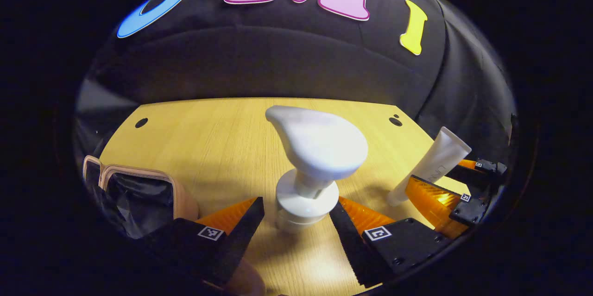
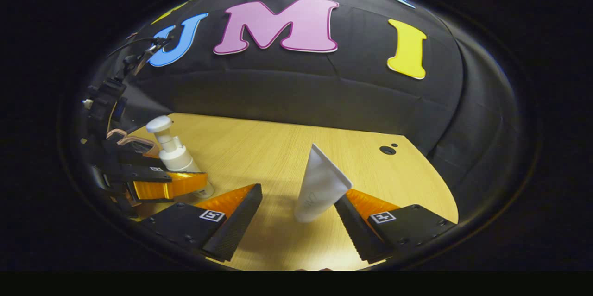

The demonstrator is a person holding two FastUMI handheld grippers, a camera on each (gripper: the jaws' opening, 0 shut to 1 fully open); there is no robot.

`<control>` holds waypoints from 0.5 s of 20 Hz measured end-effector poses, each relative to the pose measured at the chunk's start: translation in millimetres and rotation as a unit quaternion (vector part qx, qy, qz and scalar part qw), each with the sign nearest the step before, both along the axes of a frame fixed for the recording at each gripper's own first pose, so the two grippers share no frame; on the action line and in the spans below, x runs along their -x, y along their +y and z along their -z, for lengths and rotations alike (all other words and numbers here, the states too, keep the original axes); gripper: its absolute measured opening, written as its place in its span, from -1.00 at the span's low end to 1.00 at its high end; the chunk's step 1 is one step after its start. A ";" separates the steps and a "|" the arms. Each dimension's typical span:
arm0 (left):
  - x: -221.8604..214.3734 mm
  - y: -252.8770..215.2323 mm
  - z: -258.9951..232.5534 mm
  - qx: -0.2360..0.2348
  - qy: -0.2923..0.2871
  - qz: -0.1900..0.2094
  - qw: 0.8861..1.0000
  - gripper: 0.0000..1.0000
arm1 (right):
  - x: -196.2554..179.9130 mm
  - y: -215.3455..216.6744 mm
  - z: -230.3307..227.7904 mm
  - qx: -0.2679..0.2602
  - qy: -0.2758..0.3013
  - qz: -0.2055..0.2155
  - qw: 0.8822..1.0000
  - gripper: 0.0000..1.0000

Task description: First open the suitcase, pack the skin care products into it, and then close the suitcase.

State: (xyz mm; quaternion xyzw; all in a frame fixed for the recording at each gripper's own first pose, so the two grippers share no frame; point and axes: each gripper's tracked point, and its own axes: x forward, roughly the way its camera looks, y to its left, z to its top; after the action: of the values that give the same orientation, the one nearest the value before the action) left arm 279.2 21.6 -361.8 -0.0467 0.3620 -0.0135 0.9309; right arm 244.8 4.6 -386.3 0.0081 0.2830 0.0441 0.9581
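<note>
- Here the left gripper [image 1: 296, 215] is seen in the left gripper view with its jaws spread wide, a finger on either side of the pump bottle [image 1: 308, 171]; a gap shows on each side, so nothing is clamped
- The pump bottle is stood upright on the desk [image 1: 222, 138], its broad white pump head tilted toward the camera
- The right gripper [image 2: 299, 215] is likewise held open in the right gripper view, with the white tube [image 2: 319, 187] standing cap-down between its fingers, close to the right one; whether that finger touches it cannot be told
- The suitcase [image 1: 139, 189] is found at the left edge of the desk in the left gripper view, its pale rim framing a dark lining, so it is lying open
</note>
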 end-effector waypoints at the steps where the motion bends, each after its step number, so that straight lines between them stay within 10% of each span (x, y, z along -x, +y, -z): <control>1: -2.0 -4.3 6.8 0.007 0.009 0.002 1.000 0.89 | -3.9 0.9 4.1 -0.002 0.001 -0.001 1.000 0.94; 4: -7.1 -4.1 18.9 0.014 0.022 -0.010 1.000 0.90 | -10.0 3.9 21.1 -0.030 0.019 0.007 0.999 0.94; 6: -7.0 -4.2 19.6 0.003 0.027 -0.001 1.000 0.38 | -13.2 1.2 29.3 -0.039 0.029 0.013 0.999 0.95; 10: 3.7 -13.4 17.5 0.005 0.049 0.030 0.998 0.14 | -15.2 -17.0 30.2 -0.020 0.030 0.043 0.998 -0.41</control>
State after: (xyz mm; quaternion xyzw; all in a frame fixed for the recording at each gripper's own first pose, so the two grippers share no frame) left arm 275.5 8.3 -379.3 -0.0408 0.4087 -0.0410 0.9108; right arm 260.0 -12.4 -416.5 0.0406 0.3103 0.0082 0.9497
